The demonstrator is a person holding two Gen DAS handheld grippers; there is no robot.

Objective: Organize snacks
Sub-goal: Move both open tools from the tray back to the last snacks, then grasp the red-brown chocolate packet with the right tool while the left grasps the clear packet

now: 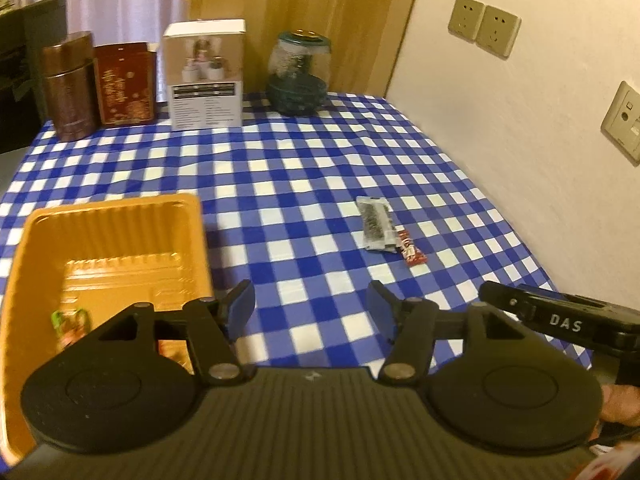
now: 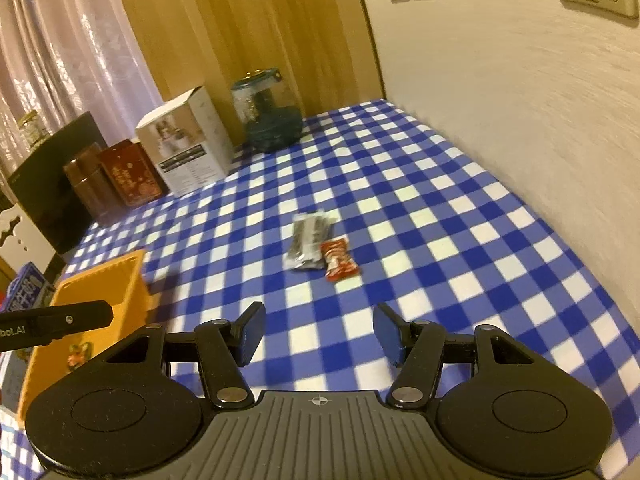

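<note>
Judging by how things lie, we are partway through sorting. At least one snack, a small green-and-red wrapped piece (image 1: 70, 326), already sits inside the orange tray (image 1: 116, 210), which lies just left of and partly beneath our left gripper (image 1: 311, 306). Something else may lie in the tray's near corner, but the gripper body hides it, so we cannot tell.

Two snacks remain out on the checked tabletop (image 1: 280, 168): a grey-and-black packet (image 2: 309, 242) and a small red packet (image 2: 339, 265). They lie touching each other, ahead of our right gripper (image 2: 319, 334), with bare cloth between them and its fingertips. From our left gripper they lie ahead and to the right.

We hold both grippers about half open, and nothing sits between either pair of pads; only tablecloth shows in the gaps. Neither gripper touches a snack or the tray. The containers at the far end of the tabletop stand well beyond both grippers and look untouched. Our guess is that the two packets ahead go to the tray next.
</note>
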